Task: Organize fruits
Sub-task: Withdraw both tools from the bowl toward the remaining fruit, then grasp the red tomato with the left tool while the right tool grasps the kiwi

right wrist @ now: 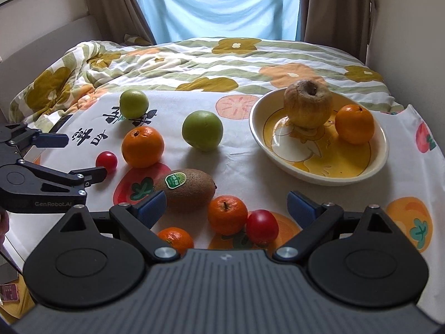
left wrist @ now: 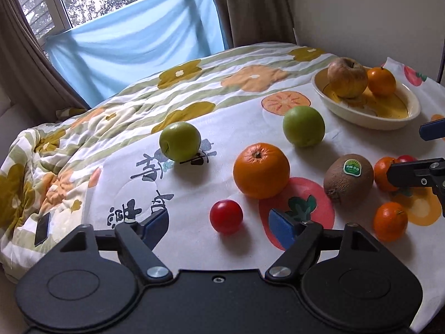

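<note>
A cream and yellow bowl [right wrist: 370, 167] holds a wrinkled brown apple [right wrist: 307, 104] and a small orange [right wrist: 354, 123]; the bowl also shows in the left wrist view [left wrist: 411, 114]. On the printed cloth lie two green apples [right wrist: 202, 130] [right wrist: 134, 103], a large orange [right wrist: 142, 146], a kiwi [right wrist: 189, 190], two mandarins [right wrist: 227, 215] [right wrist: 175, 240] and two red tomatoes [right wrist: 262, 226] [right wrist: 106, 161]. My left gripper [left wrist: 219, 224] is open, with a tomato [left wrist: 226, 216] between its fingers. My right gripper [right wrist: 226, 208] is open, with a mandarin and a tomato between its fingers.
A flowered quilt [right wrist: 194, 58] covers the bed beyond the cloth. A dark phone [left wrist: 42, 229] lies on the quilt at the left. Brown curtains and a blue cloth [right wrist: 222, 5] hang at the window behind. A wall stands to the right.
</note>
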`<state>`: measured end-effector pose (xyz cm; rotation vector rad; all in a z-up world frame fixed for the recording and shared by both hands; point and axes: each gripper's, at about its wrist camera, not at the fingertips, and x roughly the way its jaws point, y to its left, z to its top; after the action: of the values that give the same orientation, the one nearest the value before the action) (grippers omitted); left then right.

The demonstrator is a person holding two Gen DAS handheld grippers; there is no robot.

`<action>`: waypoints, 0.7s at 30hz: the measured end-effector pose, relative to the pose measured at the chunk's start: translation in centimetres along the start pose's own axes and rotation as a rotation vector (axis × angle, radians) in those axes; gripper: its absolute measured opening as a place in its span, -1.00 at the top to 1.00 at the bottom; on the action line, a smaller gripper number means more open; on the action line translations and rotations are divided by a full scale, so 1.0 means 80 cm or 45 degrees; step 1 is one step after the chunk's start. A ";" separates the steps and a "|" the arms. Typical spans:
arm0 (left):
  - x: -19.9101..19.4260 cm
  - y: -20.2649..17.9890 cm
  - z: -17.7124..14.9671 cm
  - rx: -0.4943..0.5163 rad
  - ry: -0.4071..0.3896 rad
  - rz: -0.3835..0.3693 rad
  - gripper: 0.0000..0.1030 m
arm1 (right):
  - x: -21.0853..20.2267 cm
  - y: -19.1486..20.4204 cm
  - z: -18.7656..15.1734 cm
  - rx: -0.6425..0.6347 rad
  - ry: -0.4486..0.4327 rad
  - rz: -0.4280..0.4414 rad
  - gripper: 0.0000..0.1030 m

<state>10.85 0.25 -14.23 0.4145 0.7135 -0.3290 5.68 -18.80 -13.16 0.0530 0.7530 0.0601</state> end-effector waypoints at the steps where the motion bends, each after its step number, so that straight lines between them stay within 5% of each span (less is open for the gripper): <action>1: 0.005 0.001 -0.001 0.000 0.011 -0.005 -0.47 | 0.004 0.005 0.000 -0.010 0.004 0.006 -1.00; 15: 0.037 -0.002 0.000 -0.019 0.055 -0.078 0.33 | 0.046 0.032 0.011 -0.139 0.066 0.090 -1.00; 21: 0.034 -0.003 -0.002 -0.012 0.062 -0.068 0.34 | 0.060 0.037 0.013 -0.174 0.094 0.111 -1.00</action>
<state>12.63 -0.34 -16.27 0.3961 0.7743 -0.3663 9.74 -15.55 -15.47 -0.0472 0.8184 0.1974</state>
